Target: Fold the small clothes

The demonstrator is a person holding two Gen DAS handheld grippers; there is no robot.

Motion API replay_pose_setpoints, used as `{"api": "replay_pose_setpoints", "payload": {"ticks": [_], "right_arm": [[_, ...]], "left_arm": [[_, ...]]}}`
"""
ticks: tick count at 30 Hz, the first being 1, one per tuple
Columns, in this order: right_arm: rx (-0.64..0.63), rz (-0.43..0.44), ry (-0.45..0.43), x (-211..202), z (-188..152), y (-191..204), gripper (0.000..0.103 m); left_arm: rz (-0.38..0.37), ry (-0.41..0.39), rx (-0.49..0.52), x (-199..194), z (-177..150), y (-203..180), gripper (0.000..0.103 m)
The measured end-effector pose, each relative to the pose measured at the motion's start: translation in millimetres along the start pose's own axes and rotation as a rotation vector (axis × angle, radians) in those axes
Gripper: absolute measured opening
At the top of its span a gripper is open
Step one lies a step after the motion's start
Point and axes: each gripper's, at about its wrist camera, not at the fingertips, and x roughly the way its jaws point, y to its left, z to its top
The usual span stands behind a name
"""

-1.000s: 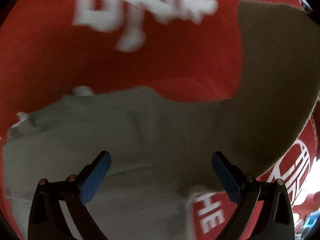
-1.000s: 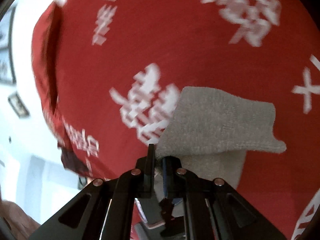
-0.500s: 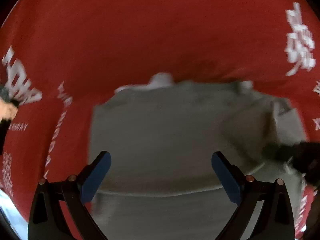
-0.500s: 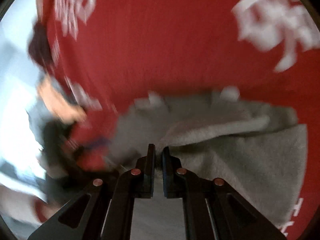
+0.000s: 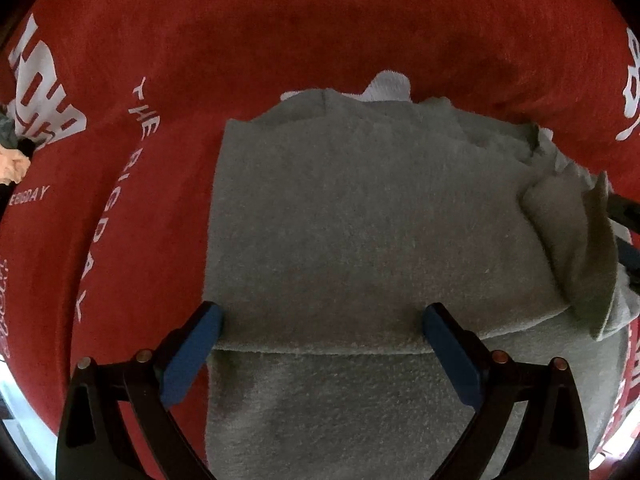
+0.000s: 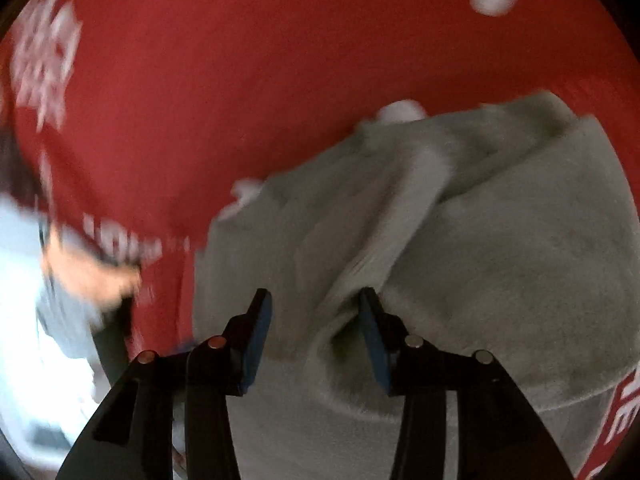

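- At the far left of the left wrist view, a person's hand (image 5: pixel 12 164) shows at the edge of the red cloth with white lettering (image 5: pixel 132 184) that covers the work surface
- The left gripper (image 5: pixel 320 336) stands released, blue pads wide apart, hovering just above the near fold edge of the grey fleece garment (image 5: pixel 360 220); half a second ago it framed the same garment from a little farther off and blurred, so it has settled over the fold without grasping anything
- The garment lies on the red cloth as a fairly square folded block; its right side is bunched into a loose raised flap, where a dark bit of the other tool peeks in
- In the right wrist view, the right gripper (image 6: pixel 316 320) has parted its pads: a second ago and half a second ago they were clenched on the grey fabric, now they stand apart with a ridge of fleece (image 6: pixel 400 240) running between them, nothing gripped
- That release suggests one fold has just been laid down; judging by the rumpled right side, smoothing or a further fold looks due next
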Motion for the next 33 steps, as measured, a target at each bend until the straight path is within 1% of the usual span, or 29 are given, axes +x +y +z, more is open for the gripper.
{"api": "replay_pose_setpoints", "payload": {"ticks": [1,2,3,4,5,6,7,8,10,12,14,15,17,18,19,21,23,24,25,27,28,29,30,31,33], "right_arm": [[0.062,-0.006,0.0,5,7,0,0.048],[0.105,0.004,0.001,8,9,-3,0.043],[0.129,0.024,-0.009,11,12,-3,0.018],[0.112,0.03,-0.025,11,13,4,0.007],[0.075,0.043,-0.043,10,12,13,0.007],[0.001,0.071,-0.064,9,9,34,0.007],[-0.081,0.09,-0.066,11,6,53,0.007],[-0.166,0.089,-0.053,14,2,73,0.007],[-0.351,0.054,0.001,33,-11,115,0.007],[-0.503,-0.002,0.057,57,-29,147,0.007],[-0.598,-0.037,0.125,84,-47,164,0.009],[-0.634,-0.068,0.16,100,-57,169,0.012],[-0.698,-0.163,0.217,122,-75,171,0.026],[-0.727,-0.199,0.236,128,-83,174,0.045],[-0.751,-0.206,0.241,130,-93,180,0.055],[-0.778,-0.174,0.246,118,-105,185,0.055],[-0.732,-0.128,0.257,97,-107,179,0.055],[-0.66,-0.091,0.246,80,-101,169,0.055],[-0.601,-0.083,0.226,65,-95,157,0.055],[-0.379,-0.082,0.15,29,-74,116,0.055],[-0.276,-0.082,0.118,17,-65,100,0.055],[-0.151,-0.086,0.078,0,-59,73,0.055],[-0.08,-0.088,0.054,-10,-55,57,0.055],[0.019,-0.102,0.022,-26,-52,29,0.055],[0.136,-0.154,-0.007,-41,-50,-4,0.055]], "left_arm": [[-0.003,-0.004,-0.003,-3,0,2,0.101],[-0.006,-0.009,-0.008,-6,-1,5,0.101],[-0.008,-0.018,-0.016,-12,-2,9,0.101],[-0.009,-0.024,-0.02,-18,0,11,0.101],[-0.007,-0.034,-0.025,-22,2,16,0.101],[0.002,-0.047,-0.031,-26,0,23,0.101],[0.012,-0.052,-0.035,-30,1,27,0.101],[0.025,-0.053,-0.045,-31,0,34,0.101],[0.044,-0.051,-0.073,-33,-2,46,0.101],[0.067,-0.042,-0.101,-32,-3,62,0.101],[0.081,-0.032,-0.122,-28,-5,77,0.101],[0.086,-0.028,-0.127,-27,-6,82,0.101],[0.086,-0.021,-0.129,-27,-7,89,0.101],[0.087,-0.022,-0.124,-27,-7,92,0.101],[0.083,-0.027,-0.12,-30,-6,92,0.101],[0.074,-0.038,-0.113,-37,-4,92,0.101],[0.05,-0.049,-0.113,-43,3,90,0.101],[0.039,-0.054,-0.111,-45,7,87,0.101],[0.024,-0.059,-0.106,-49,11,83,0.101],[-0.012,-0.067,-0.087,-50,22,73,0.101],[-0.025,-0.074,-0.072,-50,27,66,0.101],[-0.037,-0.079,-0.055,-49,32,58,0.101],[-0.049,-0.078,-0.033,-45,37,48,0.101],[-0.055,-0.074,-0.016,-40,41,37,0.101],[-0.058,-0.07,-0.013,-31,47,22,0.101]]}}
